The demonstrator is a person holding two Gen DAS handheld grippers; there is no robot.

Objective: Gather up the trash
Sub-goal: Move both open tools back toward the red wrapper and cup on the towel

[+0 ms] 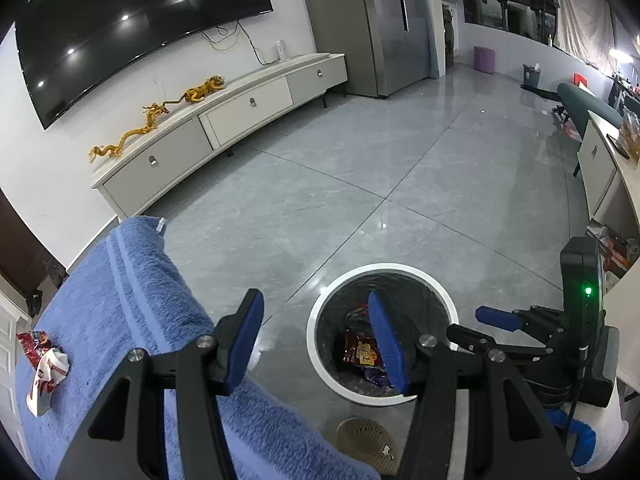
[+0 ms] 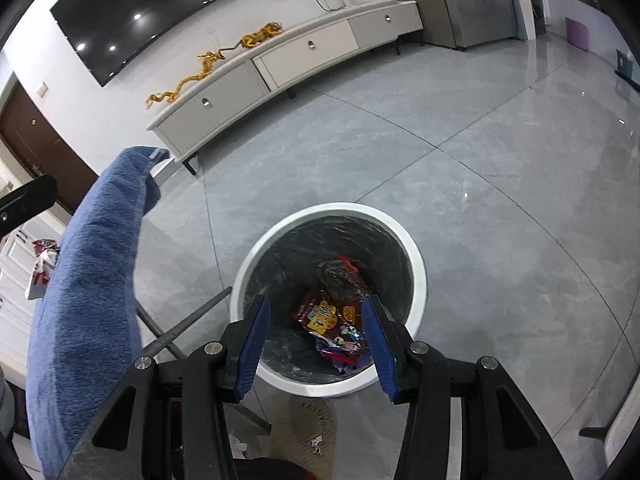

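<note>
Right wrist view: empty right gripper [image 2: 316, 340] hangs over the white-rimmed trash bin [image 2: 416, 276], jaws spread wide.

Inside the black-lined bin lie crumpled snack wrappers [image 2: 324, 316], red and yellow with purple scraps beneath. One more crumpled red-and-white wrapper [image 1: 46, 372] sits on the blue towel [image 1: 120, 304], left of the left gripper [image 1: 316, 344], whose jaws also stand apart, holding nothing.

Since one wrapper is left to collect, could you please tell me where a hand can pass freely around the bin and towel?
Bare grey floor lies between the white bin and TV cabinet. The blue towel is bare beyond the crumpled wrapper. Crowded: inside the bin, wrappers pile up, and metal legs cross beside it.
</note>
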